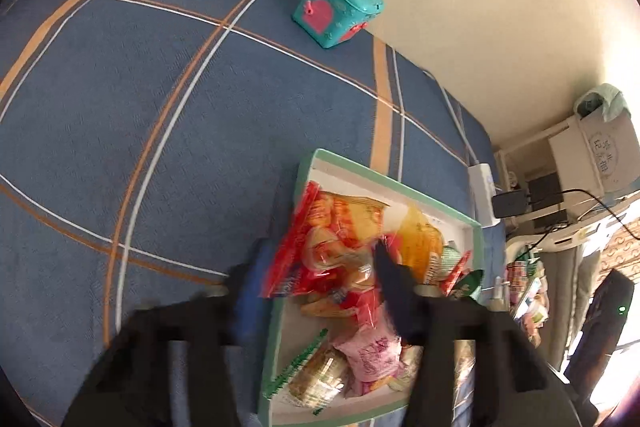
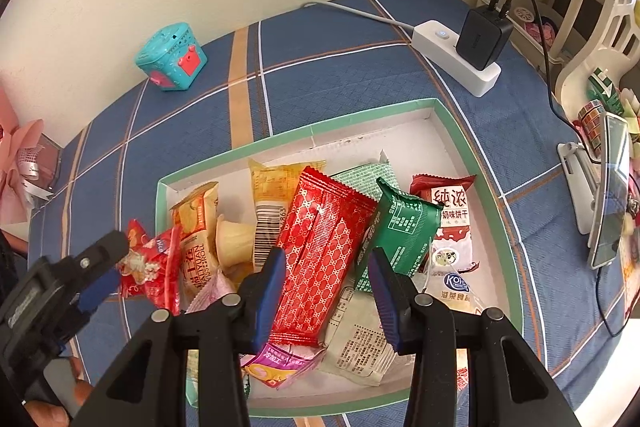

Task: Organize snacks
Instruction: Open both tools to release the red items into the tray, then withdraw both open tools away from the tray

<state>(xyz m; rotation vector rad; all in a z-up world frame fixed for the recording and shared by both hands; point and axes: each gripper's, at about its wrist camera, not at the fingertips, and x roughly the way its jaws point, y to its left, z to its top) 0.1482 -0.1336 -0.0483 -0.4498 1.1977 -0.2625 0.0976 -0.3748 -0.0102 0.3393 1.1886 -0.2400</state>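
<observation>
Snacks gathered in the tray; two packets in the grippers

Snacks lie heaped in a shallow white tray with a green rim (image 2: 452,115), which rests on a blue checked cloth (image 2: 328,67). Tray contents, left to right in the right wrist view: a yellow roll packet (image 2: 198,223), a pale wafer cone (image 2: 234,239), a yellow packet with a barcode (image 2: 272,195), a red patterned packet (image 2: 320,251), a green packet (image 2: 400,231), and a red-and-white biscuit packet (image 2: 450,219). Near the front edge lie a pink packet (image 2: 280,363) and a pale printed wrapper (image 2: 360,347). The right gripper (image 2: 328,291) is clamped on the red patterned packet, whose lower end sits between its blue pads.

The left gripper (image 2: 116,263) is closed on a red clear-windowed snack bag (image 2: 150,267) at the tray's left edge; in the blurred left wrist view the same bag (image 1: 320,247) hangs over the tray's contents.

Progress, as a judgement: collection looks nearly complete, since no loose snack is visible on the cloth. What seems to remain is settling the two held packets and, perhaps, sorting the jumbled heap.

Beyond the tray: a teal toy box (image 2: 172,57) far left by the wall, a white power strip (image 2: 456,55) with a black charger (image 2: 482,37) far right.
</observation>
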